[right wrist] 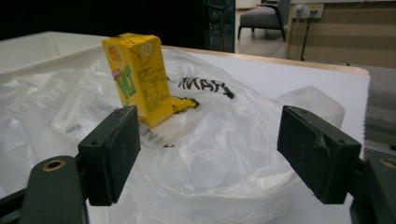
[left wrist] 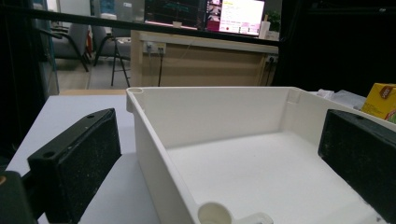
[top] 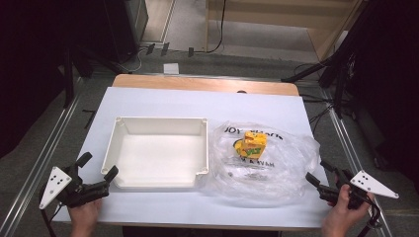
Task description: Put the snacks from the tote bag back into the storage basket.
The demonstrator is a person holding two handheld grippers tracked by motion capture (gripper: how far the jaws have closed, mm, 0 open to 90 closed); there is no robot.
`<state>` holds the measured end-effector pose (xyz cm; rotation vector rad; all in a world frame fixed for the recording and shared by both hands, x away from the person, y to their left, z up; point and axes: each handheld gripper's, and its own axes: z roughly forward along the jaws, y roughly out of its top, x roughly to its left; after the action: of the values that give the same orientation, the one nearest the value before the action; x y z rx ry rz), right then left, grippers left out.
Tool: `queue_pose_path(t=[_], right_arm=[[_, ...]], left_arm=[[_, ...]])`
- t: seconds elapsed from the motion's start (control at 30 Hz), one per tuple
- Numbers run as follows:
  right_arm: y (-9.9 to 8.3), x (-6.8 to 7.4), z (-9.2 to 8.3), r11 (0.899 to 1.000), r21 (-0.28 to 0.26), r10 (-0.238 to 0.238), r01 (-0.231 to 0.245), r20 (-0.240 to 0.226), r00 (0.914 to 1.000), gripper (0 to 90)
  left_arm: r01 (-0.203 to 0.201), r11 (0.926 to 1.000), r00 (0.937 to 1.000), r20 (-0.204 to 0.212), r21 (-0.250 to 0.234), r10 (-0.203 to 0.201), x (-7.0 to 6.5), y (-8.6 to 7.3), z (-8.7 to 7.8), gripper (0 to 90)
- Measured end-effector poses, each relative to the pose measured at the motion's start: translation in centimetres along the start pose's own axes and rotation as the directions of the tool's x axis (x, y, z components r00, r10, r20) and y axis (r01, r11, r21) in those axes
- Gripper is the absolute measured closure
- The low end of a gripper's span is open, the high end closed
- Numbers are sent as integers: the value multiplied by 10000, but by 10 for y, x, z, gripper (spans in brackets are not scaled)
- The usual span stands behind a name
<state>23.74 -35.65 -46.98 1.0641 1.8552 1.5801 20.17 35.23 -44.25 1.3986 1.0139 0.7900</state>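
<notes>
Gripping nothing, the left gripper (top: pixel 98 170) sits at the table's near-left corner with its 2 jaws spread wide, pointing at the near-left corner of the white tray (top: pixel 114 143); in the left gripper view the tray's left wall (left wrist: pixel 154 154) runs up between the jaws, one jaw outside it and one over the tray floor, and touch cannot be told. The hand (top: pixel 84 216) behind it is cut off by the bottom edge. Bare white table (top: pixel 163 101) lies open beyond the tray and along the near edge. Just right of the tray, touching its wall, a crumpled clear plastic bag (top: pixel 276 173) spreads wide; its black lettering is only partly readable. A yellow drink carton (top: pixel 254 143) sits in the bag's middle, upright in the right gripper view (right wrist: pixel 140 79), with a smaller yellow piece behind it too hidden to name. At the near-right corner the right gripper (top: pixel 320 174) also stands wide open and unloaded, jaws aimed at the bag's edge, bag folds bulging between them.
</notes>
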Motion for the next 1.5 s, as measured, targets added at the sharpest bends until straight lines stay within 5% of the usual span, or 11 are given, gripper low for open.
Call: queue_pose_path(t=[0.3,0.43,0.63,0.93,1.13,1.5], right_arm=[[21,5,14,9875,1320,-805,867,-515,9954,230],[35,6,23,9726,1929,-1102,1294,-1076,9881,271],[57,9,36,9399,2657,-1888,2144,-1187,9748,281],[73,6,54,9082,3187,-2110,2712,-2110,9544,358],[81,8,62,8976,3460,-1872,2732,-2620,9467,169],[92,8,76,8847,3604,-1816,2958,-3179,9306,10]], left_arm=[[15,10000,10000,57,13,-15,0,0,0,0],[-113,9999,9999,78,98,112,-1,0,1,0],[-164,9998,9998,76,135,163,-2,0,2,0],[-154,9998,9998,108,105,153,-1,0,2,0],[-289,9995,9995,152,151,287,-3,0,3,0],[-353,9992,9992,183,200,349,-3,0,4,0]])
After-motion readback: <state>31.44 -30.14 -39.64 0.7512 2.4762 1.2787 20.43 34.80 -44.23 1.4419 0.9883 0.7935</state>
